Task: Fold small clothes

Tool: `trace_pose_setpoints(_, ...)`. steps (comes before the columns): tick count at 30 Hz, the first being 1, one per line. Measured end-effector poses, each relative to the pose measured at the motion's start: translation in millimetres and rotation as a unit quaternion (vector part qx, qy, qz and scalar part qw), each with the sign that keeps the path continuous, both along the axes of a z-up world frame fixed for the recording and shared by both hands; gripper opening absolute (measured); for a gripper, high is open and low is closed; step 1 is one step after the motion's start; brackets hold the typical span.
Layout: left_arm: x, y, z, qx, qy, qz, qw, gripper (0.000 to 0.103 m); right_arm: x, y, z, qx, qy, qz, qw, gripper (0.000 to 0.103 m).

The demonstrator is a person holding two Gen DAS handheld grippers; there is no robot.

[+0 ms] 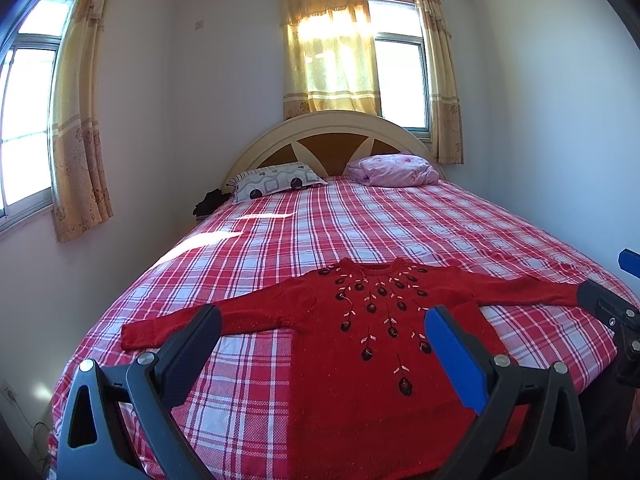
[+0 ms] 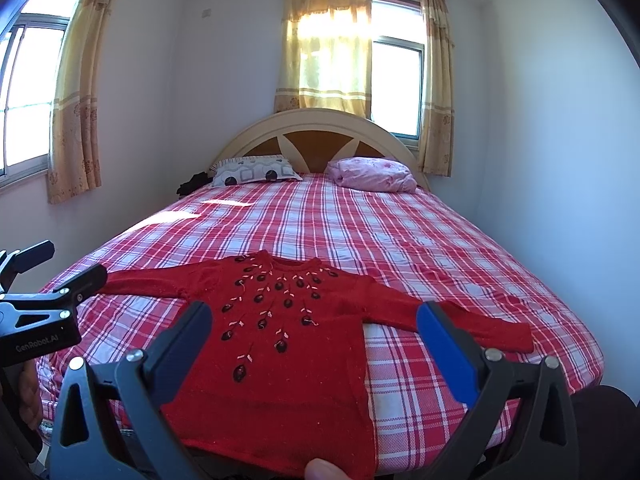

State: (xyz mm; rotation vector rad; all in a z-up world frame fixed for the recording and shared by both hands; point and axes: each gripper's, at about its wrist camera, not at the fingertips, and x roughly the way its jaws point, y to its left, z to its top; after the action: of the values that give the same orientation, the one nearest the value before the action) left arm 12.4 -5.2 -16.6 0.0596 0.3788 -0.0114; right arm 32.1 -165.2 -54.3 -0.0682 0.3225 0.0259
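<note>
1. Two open fingers of the left gripper (image 1: 322, 326) frame the left wrist view, spread wide and holding nothing. Between them a red sweater (image 1: 372, 340) lies flat, front up, sleeves stretched out, on the near end of the bed (image 1: 360, 220) with its red plaid sheet. The right gripper (image 1: 616, 312) pokes in at the right edge; I cannot tell its state here.

2. In the right wrist view the right gripper (image 2: 314, 324) is also spread wide and empty above the sweater (image 2: 280, 328). The left gripper (image 2: 52, 272) shows at the left edge. Two pillows (image 2: 256, 170) lie at the far headboard (image 2: 316, 128).
</note>
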Motion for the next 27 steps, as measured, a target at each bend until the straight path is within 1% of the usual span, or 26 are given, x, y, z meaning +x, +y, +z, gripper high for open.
trace_pose_setpoints(10, 8, -2, -9, 0.004, 0.012, 0.002, 0.9999, 0.102, 4, -4, -5, 0.000, 0.009, 0.000, 1.000, 0.103)
trace_pose_setpoints(17, 24, -3, -26, 0.004, 0.033, 0.008, 0.9994, 0.102, 14, -7, -14, -0.001, 0.024, -0.001, 1.000, 0.103)
trace_pose_setpoints(22, 45, -4, -51, 0.002, 0.060, 0.009, 0.9982, 0.102, 31, -13, -33, 0.008, 0.050, 0.004, 0.999, 0.103)
trace_pose_setpoints(24, 55, -5, -66, -0.001, 0.078, 0.007, 0.9970, 0.102, 43, -19, -45, 0.018, 0.062, 0.014, 0.998, 0.103)
trace_pose_setpoints(27, 71, -5, -89, 0.000, 0.105, 0.011, 0.9944, 0.102, 60, -33, -66, 0.028, 0.089, 0.007, 0.996, 0.103)
